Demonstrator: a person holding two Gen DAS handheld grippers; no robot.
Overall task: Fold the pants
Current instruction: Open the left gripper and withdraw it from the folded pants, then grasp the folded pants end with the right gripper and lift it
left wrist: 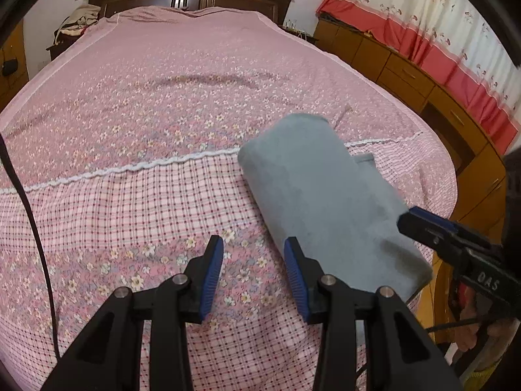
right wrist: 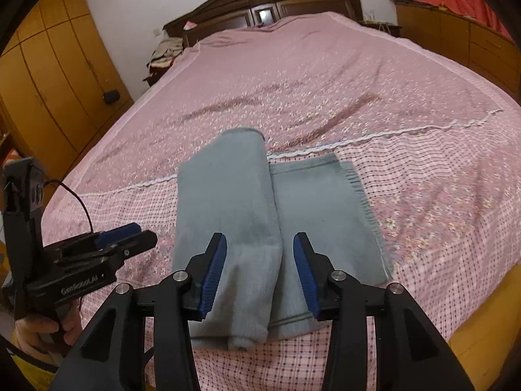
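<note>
Partly hidden: folded pants (right wrist: 228, 215) under layer; far curtain (left wrist: 423, 26) cropped.

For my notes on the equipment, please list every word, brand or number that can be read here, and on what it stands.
"GenRoboti..." in white, the ending blurred: on the side of the left gripper, seen from the right wrist.
"OAS", or so it looks, upside down and unclear: on the right gripper, seen from the left wrist.
No readable text on the pants or the bedspread.
</note>
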